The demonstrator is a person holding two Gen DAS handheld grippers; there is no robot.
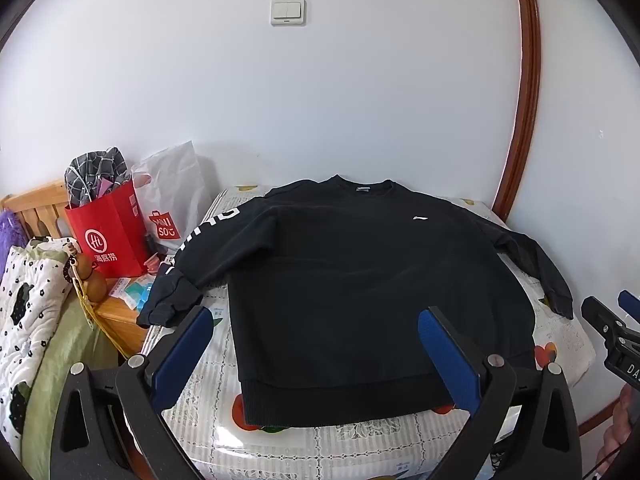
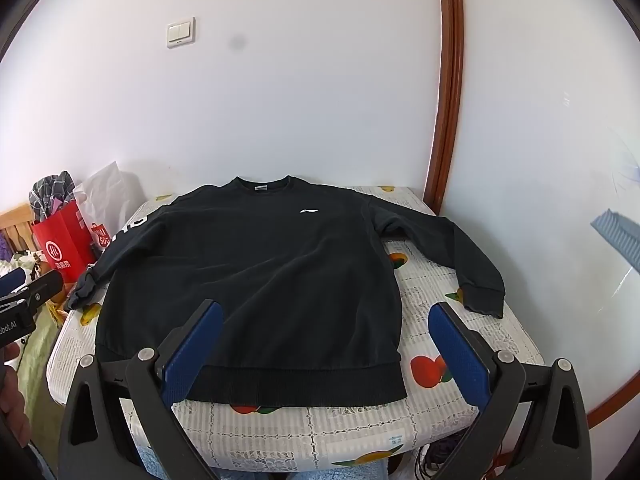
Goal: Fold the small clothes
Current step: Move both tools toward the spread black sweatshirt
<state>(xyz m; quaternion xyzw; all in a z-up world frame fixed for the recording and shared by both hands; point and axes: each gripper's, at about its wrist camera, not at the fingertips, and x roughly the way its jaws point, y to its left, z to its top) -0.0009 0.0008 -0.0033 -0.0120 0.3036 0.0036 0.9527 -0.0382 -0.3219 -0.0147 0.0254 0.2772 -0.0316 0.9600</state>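
Note:
A black sweatshirt [image 1: 352,280] lies flat, front up, on a small table with a fruit-print cloth [image 1: 192,408]; it also shows in the right wrist view [image 2: 256,280]. Both sleeves are spread out to the sides, the left one with white lettering [image 1: 208,232]. My left gripper [image 1: 316,320] is open and empty, held above the hem. My right gripper [image 2: 326,316] is open and empty, above the hem's right part. Each gripper shows at the edge of the other's view, the right gripper [image 1: 616,320] and the left gripper [image 2: 24,292].
A red paper bag [image 1: 108,232] and a white plastic bag [image 1: 172,200] stand left of the table on a wooden stand. A bed with a patterned quilt [image 1: 28,300] is at far left. A white wall and brown door frame [image 1: 524,92] are behind.

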